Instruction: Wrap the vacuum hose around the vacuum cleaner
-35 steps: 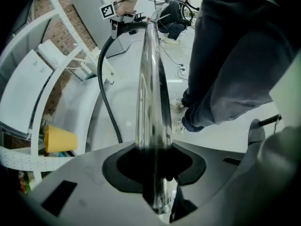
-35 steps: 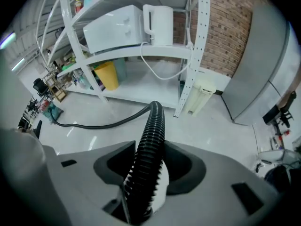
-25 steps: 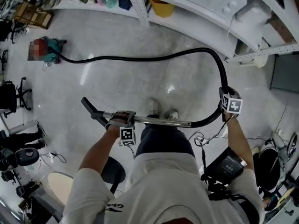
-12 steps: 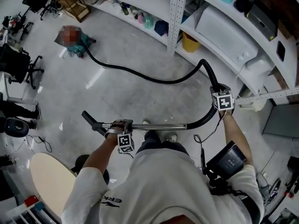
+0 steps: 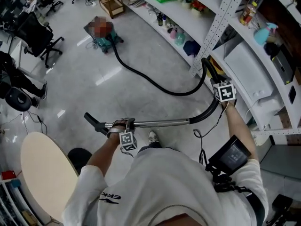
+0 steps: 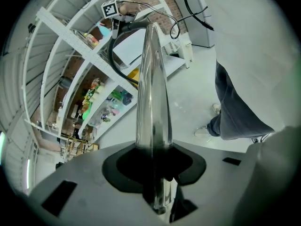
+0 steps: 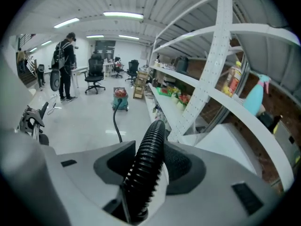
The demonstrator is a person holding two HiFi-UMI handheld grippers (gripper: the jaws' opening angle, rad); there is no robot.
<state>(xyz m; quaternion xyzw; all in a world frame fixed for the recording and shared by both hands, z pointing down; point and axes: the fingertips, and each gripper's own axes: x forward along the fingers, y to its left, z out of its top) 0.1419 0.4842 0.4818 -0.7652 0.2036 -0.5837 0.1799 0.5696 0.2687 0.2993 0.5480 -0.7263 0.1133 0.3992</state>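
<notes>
While the person stands by the rack (image 5: 215, 20), both hands are full. The L gripper (image 6: 157, 173) is clamped on the shiny tube (image 5: 160, 123). The tube runs right between its jaws, & they press on its sides. The R gripper (image 7: 146, 173) is clamped on the black hose (image 5: 150, 81), w/ the ribbed hose squeezed between its 2 jaws.

The tube is held about flat in front of the person. Its black tip (image 5: 91, 121) is the end farthest from the rack. The L gripper holds it near that tip. The R gripper is up close to a rack post.

At the tube's rack-side end the hose starts. It bends up to the R gripper, makes a hump just past it near the post & drops to the floor. Then it runs along the foot of the rack to the vac (image 5: 107, 41).

The vac sits on the floor near the rack's far end, well apart from the person. The hose is not wound on it yet.

A round table (image 5: 44, 173) is on the side away from the rack. A black chair (image 5: 40, 32) stands out past the vac, farther from the rack.
</notes>
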